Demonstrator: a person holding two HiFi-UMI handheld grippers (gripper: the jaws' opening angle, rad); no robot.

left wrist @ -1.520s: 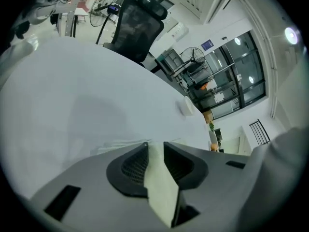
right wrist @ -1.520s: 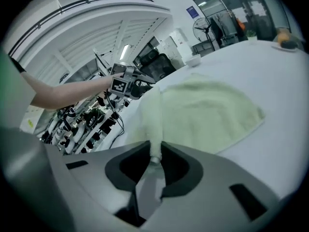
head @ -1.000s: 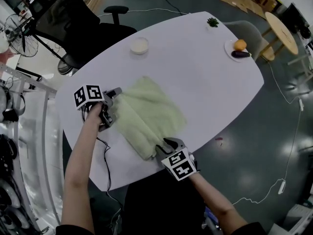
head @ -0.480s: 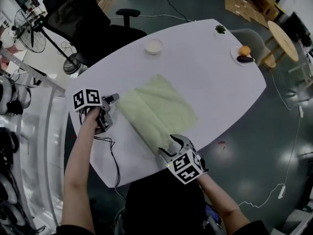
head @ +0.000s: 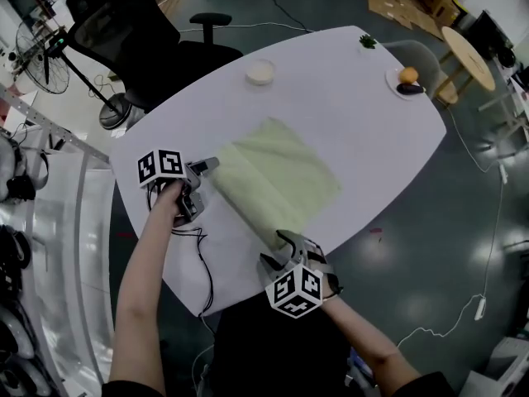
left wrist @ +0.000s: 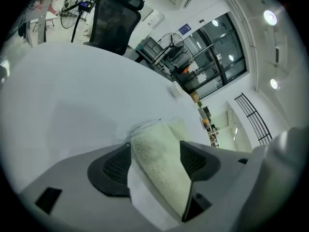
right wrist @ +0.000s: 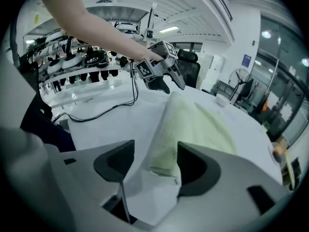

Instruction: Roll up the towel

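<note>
Light: bright, even, from round white ceiling lamps (left wrist: 270,17).
Shadows: faint, soft, beside the pale green terry towel (head: 281,172) on the white oval table (head: 355,98).
Distortion: strong fisheye curving; dark corners in both gripper views.
Focus: nearest foreground soft.

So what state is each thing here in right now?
towel: near edge rolled, the rest lying flat.
left gripper: open, jaws just opening, towel's end between them.
right gripper: open, jaws just opening, towel's other end between them.
bowl: upright.
</note>
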